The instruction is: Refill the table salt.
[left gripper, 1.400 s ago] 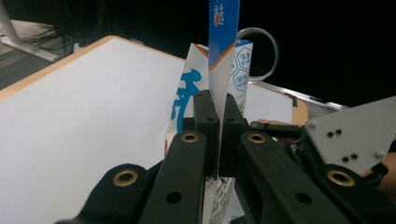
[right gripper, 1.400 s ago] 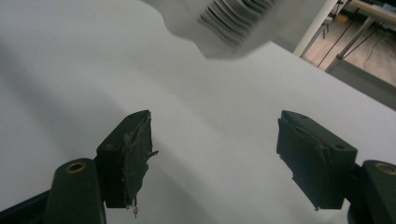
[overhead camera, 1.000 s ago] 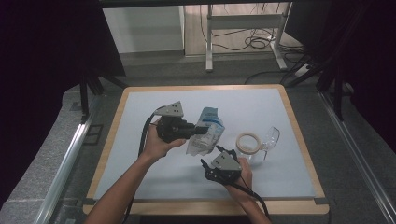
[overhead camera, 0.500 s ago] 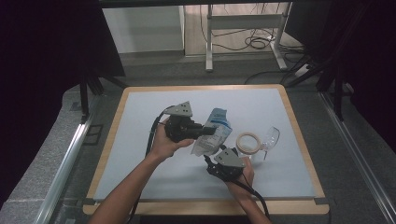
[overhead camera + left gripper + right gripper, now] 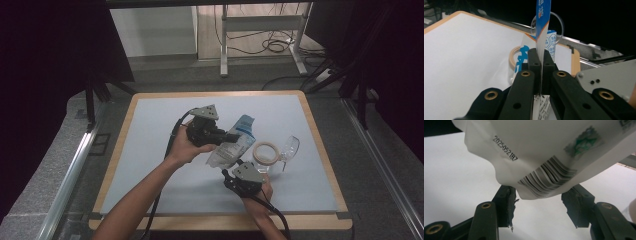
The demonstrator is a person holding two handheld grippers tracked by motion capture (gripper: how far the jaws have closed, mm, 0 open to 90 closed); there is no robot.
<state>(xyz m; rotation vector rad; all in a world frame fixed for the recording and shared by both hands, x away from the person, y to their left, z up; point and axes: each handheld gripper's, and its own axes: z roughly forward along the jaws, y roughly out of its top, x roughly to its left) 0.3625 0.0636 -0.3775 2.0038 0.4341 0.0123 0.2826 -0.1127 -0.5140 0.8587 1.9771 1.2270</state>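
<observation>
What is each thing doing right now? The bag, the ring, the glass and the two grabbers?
Pouch: lifted off the table, pinched at its top edge.
Left gripper: shut on the pouch.
Right gripper: jaws closing in, not yet pressing the pouch's bottom.
Tape ring: lying flat.
Clear glass: tipped on its side.

Blue-and-white printed pouch against your pale table

You are looking at a soft white plastic pouch carrying blue lettering and blue hexagon marks, a black barcode, a black date code and a small green stamp; your black left gripper and black right gripper are showing brass-coloured rivets, a tan ring of tape and a clear glass goblet are lying on the pale grey-white tabletop framed in light wood.
</observation>
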